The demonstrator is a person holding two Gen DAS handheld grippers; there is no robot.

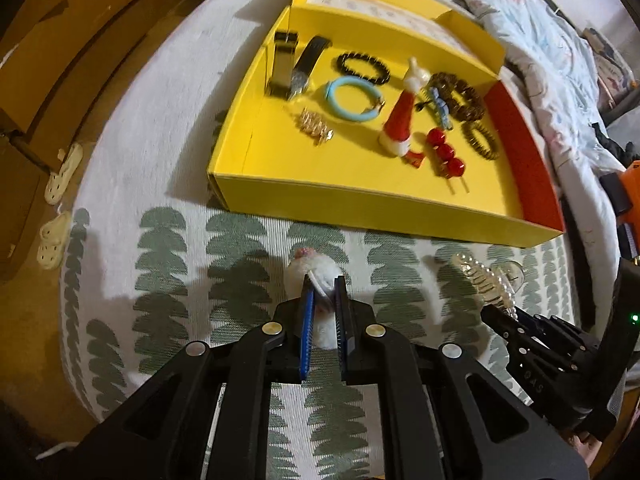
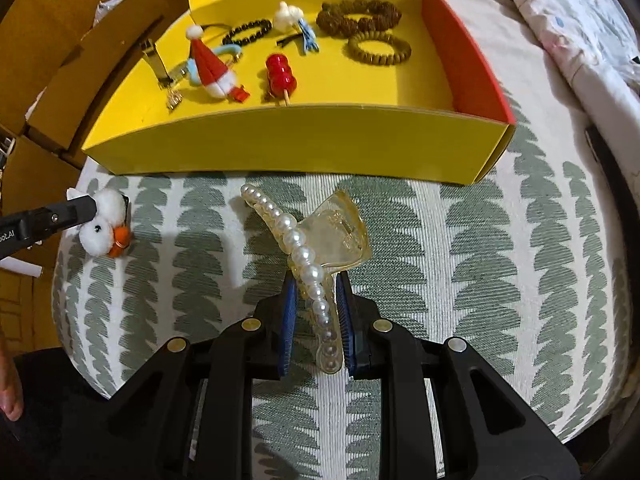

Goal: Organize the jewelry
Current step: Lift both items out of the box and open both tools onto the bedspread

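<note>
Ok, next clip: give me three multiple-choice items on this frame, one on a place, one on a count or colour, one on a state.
1. Where is the pearl clip?
A. in the yellow tray
B. on the patterned cloth in front of the tray
C. on the floor

2. How many red beads are on the skewer?
A. one
B. three
C. five

3. What is the left gripper doing?
A. hanging open over the tray
B. shut on the white duck
C. shut on the blue ring

Key: 1 B, the clip lies on the cloth outside the tray, between the right gripper's fingers. 2 B, three red beads show in a row. 3 B, its fingers pinch the duck.
</note>
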